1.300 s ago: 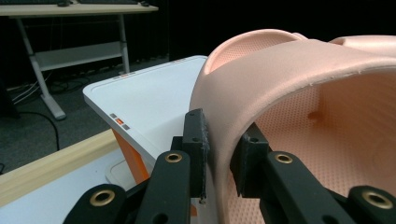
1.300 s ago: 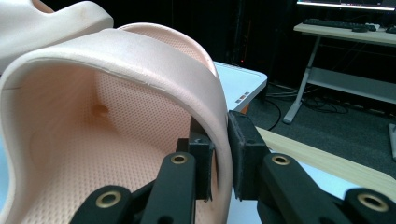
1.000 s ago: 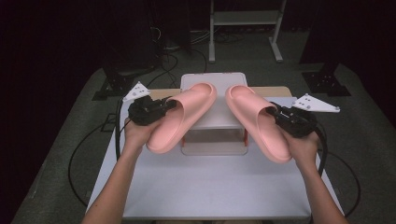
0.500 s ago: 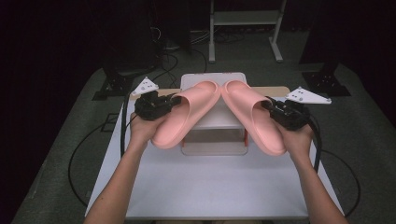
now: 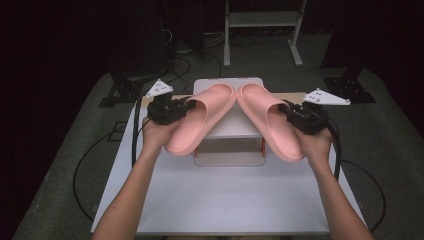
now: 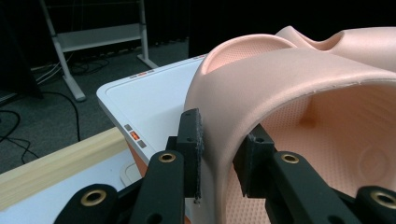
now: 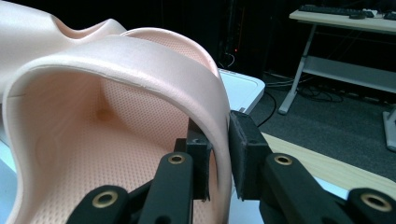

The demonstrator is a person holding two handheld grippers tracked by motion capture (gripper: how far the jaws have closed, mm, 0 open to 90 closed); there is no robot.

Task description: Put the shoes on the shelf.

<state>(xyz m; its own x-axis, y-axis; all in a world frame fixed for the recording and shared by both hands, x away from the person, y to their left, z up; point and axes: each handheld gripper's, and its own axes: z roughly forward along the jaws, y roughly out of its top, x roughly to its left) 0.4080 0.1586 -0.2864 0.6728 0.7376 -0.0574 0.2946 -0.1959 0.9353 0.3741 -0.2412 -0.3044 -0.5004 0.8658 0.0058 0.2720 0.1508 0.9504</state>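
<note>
Each pink slipper is held by its strap wall: the left slipper [image 5: 200, 120] by the left claw [image 5: 186, 106], the right slipper [image 5: 270, 122] by the right claw [image 5: 289, 111], toes together above the white box [image 5: 235, 145] on the counter [image 5: 225, 200], probably for setting down as a pair.

left claw [image 5: 186, 106]: clamped, jaws just easing | right claw [image 5: 286, 109]: clamped | both raised
</note>
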